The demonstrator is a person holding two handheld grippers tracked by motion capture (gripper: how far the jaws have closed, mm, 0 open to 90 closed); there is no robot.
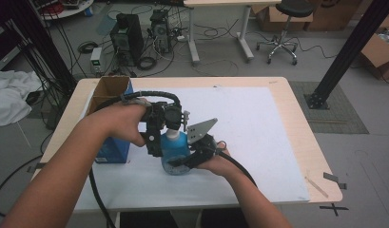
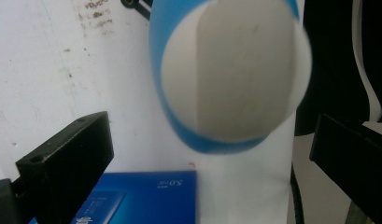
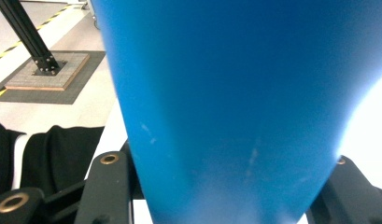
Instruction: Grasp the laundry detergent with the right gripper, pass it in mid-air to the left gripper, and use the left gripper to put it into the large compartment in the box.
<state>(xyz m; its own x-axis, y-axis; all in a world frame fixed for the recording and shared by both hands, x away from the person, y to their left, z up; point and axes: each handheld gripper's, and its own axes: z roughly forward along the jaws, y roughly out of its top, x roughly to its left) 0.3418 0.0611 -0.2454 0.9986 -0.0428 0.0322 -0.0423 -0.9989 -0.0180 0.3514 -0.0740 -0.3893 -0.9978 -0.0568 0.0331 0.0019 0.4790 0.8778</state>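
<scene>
Blue plastic bottle [image 1: 175, 151] with a white label panel, held above the white sheet [image 1: 258, 137] that covers the pale wooden table [image 1: 301, 142], near the table's front edge; contents cannot be made out through the coloured wall. Right gripper [image 1: 198, 156], black with a grey three-cornered plate on top, is clenched on the bottle's lower body: in the right gripper view the blue wall [image 3: 235, 102] presses between both black jaws. Left gripper [image 1: 156, 128], black with a ribbed cable, sits at the bottle's upper end; in the left gripper view its jaws stand wide apart, released, with the bottle's blue-rimmed white face [image 2: 230, 74] beyond them and touching neither. Just left of the bottle, an open brown cardboard box [image 1: 111, 88] stands on the table, its contents hidden from this angle, and a dark blue carton [image 1: 113, 149] lies partly under the left forearm. The carton's face in the left gripper view [image 2: 146, 196] carries small white print, inverted, of which "5.0" can be read; the rest is too small. Room beyond the table: grey floor, two black computer towers [image 1: 128, 38] among loose cables behind the table, a black rolling stool [image 1: 283, 28] to the far right, a black metal post [image 1: 344, 57] on a dark mat, and cardboard cartons [image 1: 380, 54] at the right edge.
</scene>
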